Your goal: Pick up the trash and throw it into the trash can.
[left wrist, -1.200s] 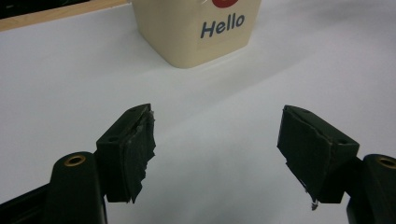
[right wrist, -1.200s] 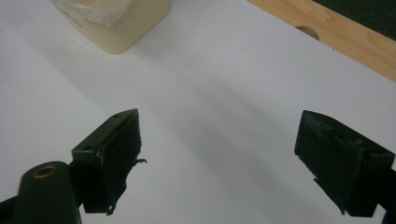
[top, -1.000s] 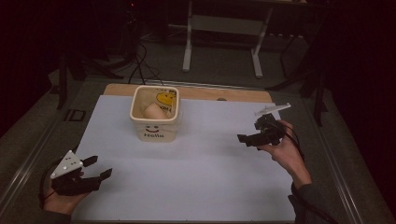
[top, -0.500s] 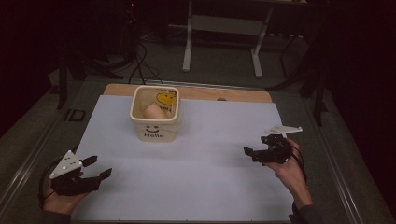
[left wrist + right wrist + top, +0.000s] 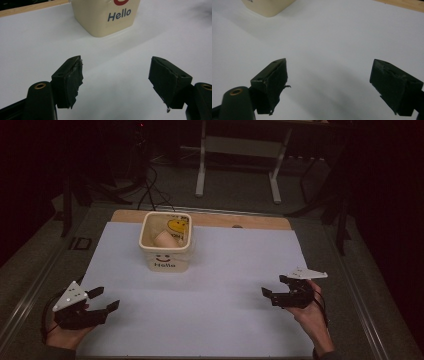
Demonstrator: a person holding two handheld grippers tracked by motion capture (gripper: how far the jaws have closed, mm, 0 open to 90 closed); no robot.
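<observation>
High view: the cream tub (image 5: pixel 165 247) stands at the far middle of the white bench (image 5: pixel 225 320), well apart from the left tool (image 5: pixel 102 300) and right tool (image 5: pixel 274 285), both wide open and empty; dark room beyond. Left gripper view: the tub (image 5: pixel 105 16) looks light, stiff and smooth-walled, so its rim seems the best hold. Right gripper view: a tub corner (image 5: pixel 268 6) shows beyond spread jaws.

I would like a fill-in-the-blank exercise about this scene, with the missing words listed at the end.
1. The word printed on the cream bucket is ____.
2. The jaws of the left gripper stand ____, with nothing between them.
3. The right gripper is held near the ____ edge of the white sheet.
4. The smiley picture inside the bucket is coloured ____.

Missing words: Hello; open; right; yellow
</observation>
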